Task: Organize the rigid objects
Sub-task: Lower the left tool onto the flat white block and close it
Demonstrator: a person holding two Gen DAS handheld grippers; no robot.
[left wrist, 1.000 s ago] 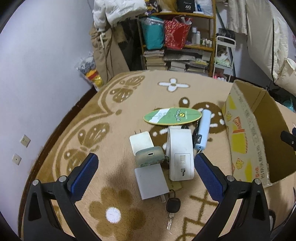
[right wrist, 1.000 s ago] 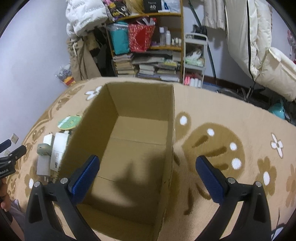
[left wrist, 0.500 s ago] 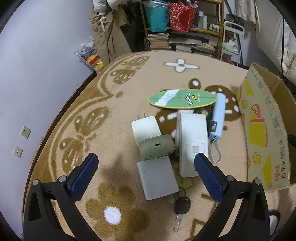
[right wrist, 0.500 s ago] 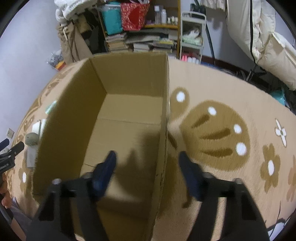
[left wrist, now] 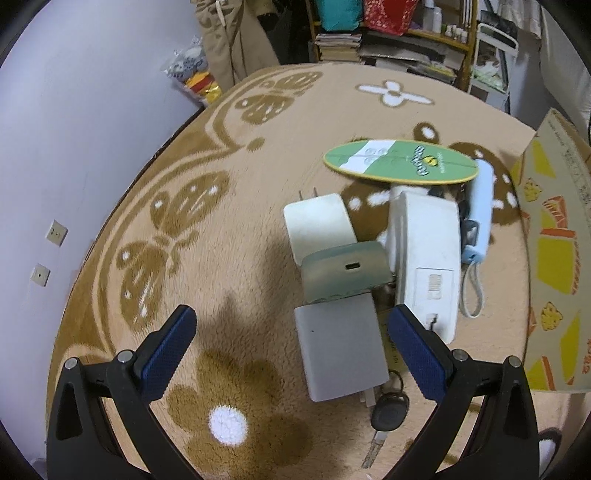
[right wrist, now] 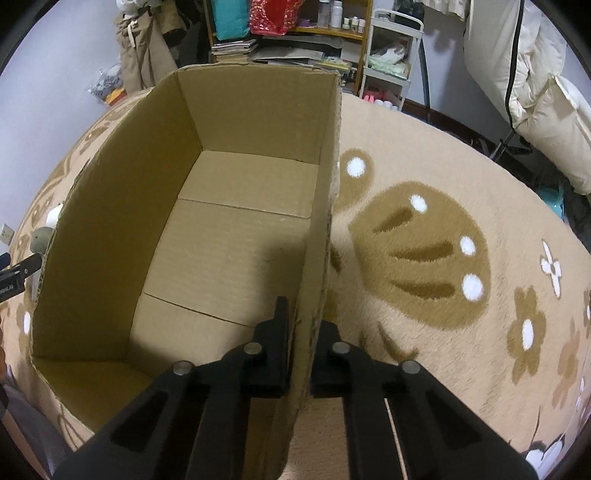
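Note:
A cluster of rigid objects lies on the carpet in the left wrist view: a grey charger block [left wrist: 341, 347], a grey-green case [left wrist: 345, 269] on top of it, a white plug adapter [left wrist: 317, 221], a big white box [left wrist: 424, 254], a light blue cylinder [left wrist: 480, 206], a green oval card [left wrist: 400, 160] and a black key fob [left wrist: 389, 410]. My left gripper [left wrist: 291, 350] hovers open just before the grey charger. An empty cardboard box [right wrist: 229, 236] fills the right wrist view. My right gripper [right wrist: 297, 343] is shut on its right wall [right wrist: 317, 258].
The box's printed outer side [left wrist: 554, 258] stands right of the cluster. Patterned beige carpet [right wrist: 443, 221] spreads to the right of the box. Shelves with books and bags [left wrist: 388, 33] line the back wall. Wall sockets [left wrist: 55, 232] sit at the left.
My right gripper went from wide open over the box to shut on its right wall. My left gripper moved closer and lower over the charger cluster, staying open.

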